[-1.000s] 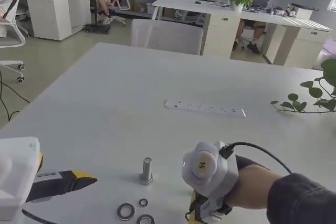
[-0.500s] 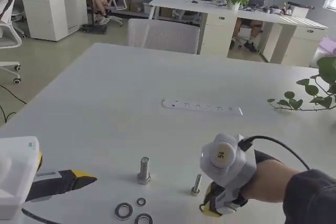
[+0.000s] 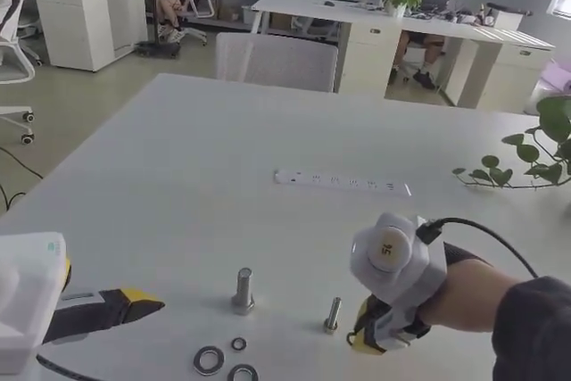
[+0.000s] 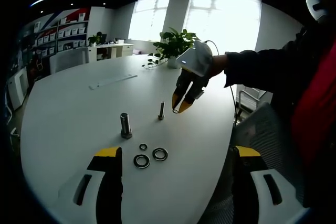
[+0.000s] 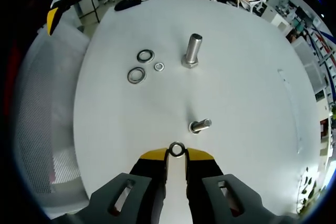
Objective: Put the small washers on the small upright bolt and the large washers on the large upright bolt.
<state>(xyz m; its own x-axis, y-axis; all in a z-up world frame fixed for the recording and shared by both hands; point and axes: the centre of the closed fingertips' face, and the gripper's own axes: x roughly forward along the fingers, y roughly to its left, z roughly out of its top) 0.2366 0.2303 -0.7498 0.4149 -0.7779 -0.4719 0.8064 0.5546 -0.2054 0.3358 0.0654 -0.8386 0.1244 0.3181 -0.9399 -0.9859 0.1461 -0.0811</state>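
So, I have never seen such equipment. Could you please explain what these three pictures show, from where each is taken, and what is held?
There is no robot: a person holds a two-jaw tool, a gripper, in each hand. The head view comes from a camera on the person's head; the two round gripper views come from cameras on the grippers, looking along their jaws. On the white table stand a large bolt and a small bolt, both upright, with three loose washers nearby. The right gripper is shut on a washer, close to the small bolt. The left gripper is open and holds nothing.
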